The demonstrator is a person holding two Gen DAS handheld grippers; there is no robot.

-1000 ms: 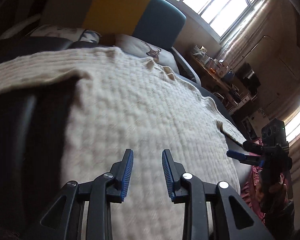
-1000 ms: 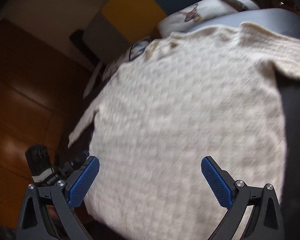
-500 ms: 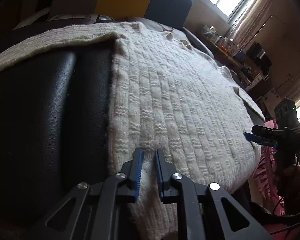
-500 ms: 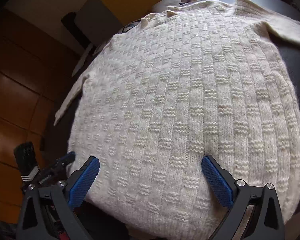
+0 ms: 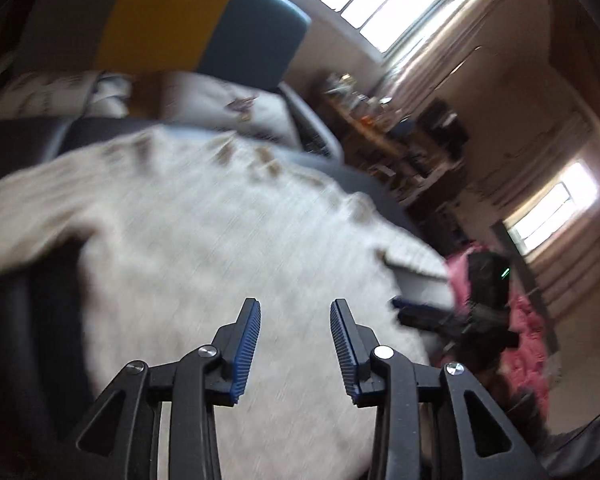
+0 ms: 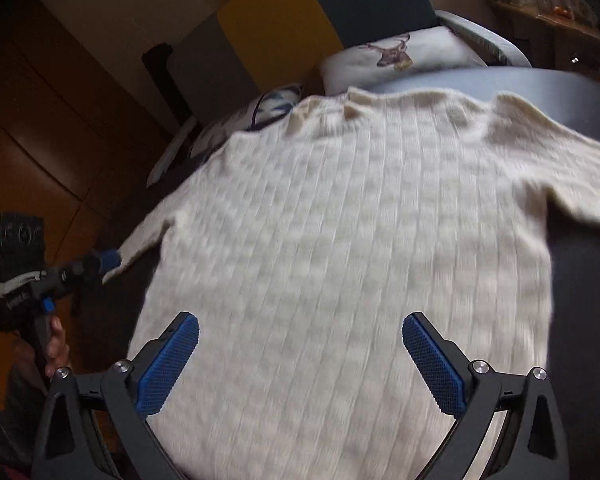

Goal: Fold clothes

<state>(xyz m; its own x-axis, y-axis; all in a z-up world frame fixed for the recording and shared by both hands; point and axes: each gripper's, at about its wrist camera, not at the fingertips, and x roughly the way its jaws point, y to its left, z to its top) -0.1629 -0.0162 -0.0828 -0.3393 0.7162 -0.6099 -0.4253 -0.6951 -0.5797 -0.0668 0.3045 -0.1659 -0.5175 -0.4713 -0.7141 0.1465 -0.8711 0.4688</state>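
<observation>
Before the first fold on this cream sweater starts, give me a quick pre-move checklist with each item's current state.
1. Left claw empty, fingers apart: ok.
2. Right claw empty, fingers wide apart: ok.
3. Sweater spread flat on the dark cushion, collar at the far end: ok.
4. Sleeves laid out to both sides, not bunched under the body: ok.
5. Either claw touching the knit: cannot tell, both views are motion-blurred.
6. Hem edge nearest the claws lying straight: cannot tell, it falls below the fingers in both views.
</observation>
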